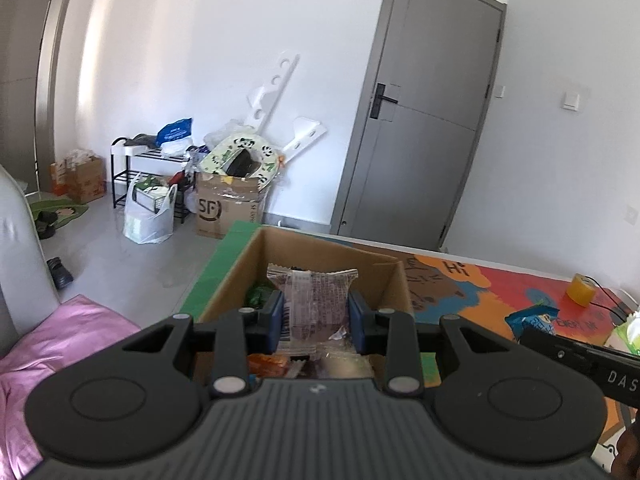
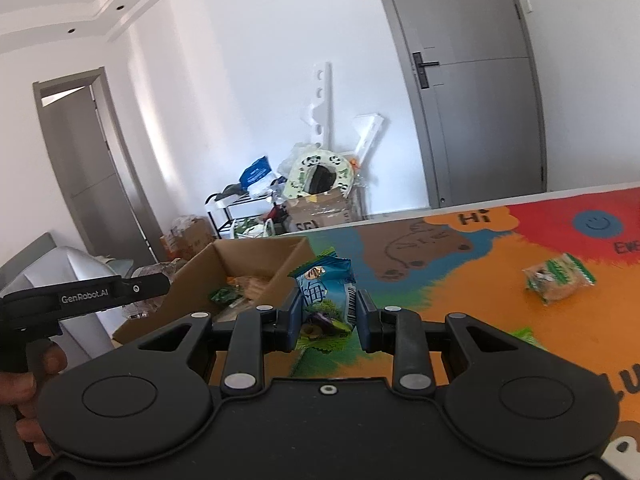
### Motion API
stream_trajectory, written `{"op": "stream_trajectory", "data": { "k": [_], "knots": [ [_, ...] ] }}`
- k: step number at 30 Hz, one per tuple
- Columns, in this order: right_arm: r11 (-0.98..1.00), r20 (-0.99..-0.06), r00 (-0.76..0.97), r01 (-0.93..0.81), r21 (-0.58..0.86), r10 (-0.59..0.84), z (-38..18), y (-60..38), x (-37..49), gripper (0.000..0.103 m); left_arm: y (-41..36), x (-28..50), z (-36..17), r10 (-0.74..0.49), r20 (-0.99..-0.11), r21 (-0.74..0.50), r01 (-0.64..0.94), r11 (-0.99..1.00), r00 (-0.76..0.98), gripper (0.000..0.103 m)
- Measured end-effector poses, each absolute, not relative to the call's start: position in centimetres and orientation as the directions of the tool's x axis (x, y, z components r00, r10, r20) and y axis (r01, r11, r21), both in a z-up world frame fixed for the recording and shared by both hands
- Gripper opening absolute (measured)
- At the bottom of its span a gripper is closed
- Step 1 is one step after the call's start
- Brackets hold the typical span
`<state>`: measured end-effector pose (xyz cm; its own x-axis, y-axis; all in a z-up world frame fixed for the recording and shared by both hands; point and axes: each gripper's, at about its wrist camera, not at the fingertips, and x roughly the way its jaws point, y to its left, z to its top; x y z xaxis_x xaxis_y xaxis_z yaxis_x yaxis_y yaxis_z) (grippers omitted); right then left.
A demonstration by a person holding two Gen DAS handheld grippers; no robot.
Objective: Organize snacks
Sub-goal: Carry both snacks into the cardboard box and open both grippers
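On the worktop (image 2: 500, 276), with its bright cartoon mat, sits the open cardboard box (image 1: 384, 276), already carrying a few packets, and both hands are bringing in more. Left gripper (image 1: 316, 318) hangs right over the box mouth, its fingers closed in on a clear-wrapped dark snack packet (image 1: 314, 300), gripped by its two side edges and standing upright. Right gripper (image 2: 328, 316) sits a little short of the box on the mat side, fingers pinched nearly together on a blue plum packet (image 2: 326, 294), also held upright.

My read: this is the drop-off, and the left one looks ready first. Best to let it sink low into the box before easing the fingers apart, so the packet lands flat rather than tumbling over the wall. The right should carry on over the near wall before letting go, and keep clear of the left tool, which crosses close by in the right wrist view.

One green-edged biscuit packet (image 2: 560, 278) waits out on the mat, well apart from the box.

Writing now: "GenRobot.AI" on the left tool, "DAS" on the right, "Hi" on the mat, "SF" on a floor carton (image 1: 228, 210), and the large character 梅 on the blue packet.
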<state>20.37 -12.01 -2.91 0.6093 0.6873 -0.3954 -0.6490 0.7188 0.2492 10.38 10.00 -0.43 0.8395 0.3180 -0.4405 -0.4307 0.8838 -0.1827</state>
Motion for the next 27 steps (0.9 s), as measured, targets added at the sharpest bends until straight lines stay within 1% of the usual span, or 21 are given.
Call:
{"op": "stream_trajectory", "data": {
  "k": [4, 6, 10, 14, 20, 27],
  "knots": [
    [0.71, -0.403, 0.597, -0.661, 0.242, 0.694, -2.8, -10.9, 20.3, 0.028, 10.9, 10.4, -0.6, 0.309, -0.459, -0.196, -0.434, 0.879, 0.833, 0.033],
    [0.705, -0.404, 0.592, -0.667, 0.239, 0.697, -2.7, -10.3, 20.2, 0.028, 11.3, 10.1, -0.6, 0.327, -0.46, -0.199, -0.455, 0.868, 0.825, 0.037],
    [0.698, -0.403, 0.586, -0.679, 0.228, 0.703, -2.4, -9.3, 20.2, 0.028, 12.1, 9.9, -0.7, 0.317, -0.465, -0.22, -0.455, 0.863, 0.826, 0.039],
    [0.691, -0.404, 0.58, -0.686, 0.227, 0.708, -2.3, -7.9, 20.7, 0.028, 12.6, 9.6, -0.7, 0.322, -0.464, -0.221, -0.46, 0.86, 0.825, 0.04],
    [0.667, -0.406, 0.556, -0.715, 0.21, 0.725, -1.9, -5.3, 20.9, 0.028, 13.6, 9.4, -0.6, 0.336, -0.453, -0.221, -0.47, 0.855, 0.825, 0.045],
    [0.631, -0.401, 0.523, -0.746, 0.211, 0.752, -1.6, -2.5, 20.8, 0.028, 15.0, 9.2, -1.0, 0.359, -0.469, -0.224, -0.502, 0.835, 0.807, 0.045]
  ]
}}
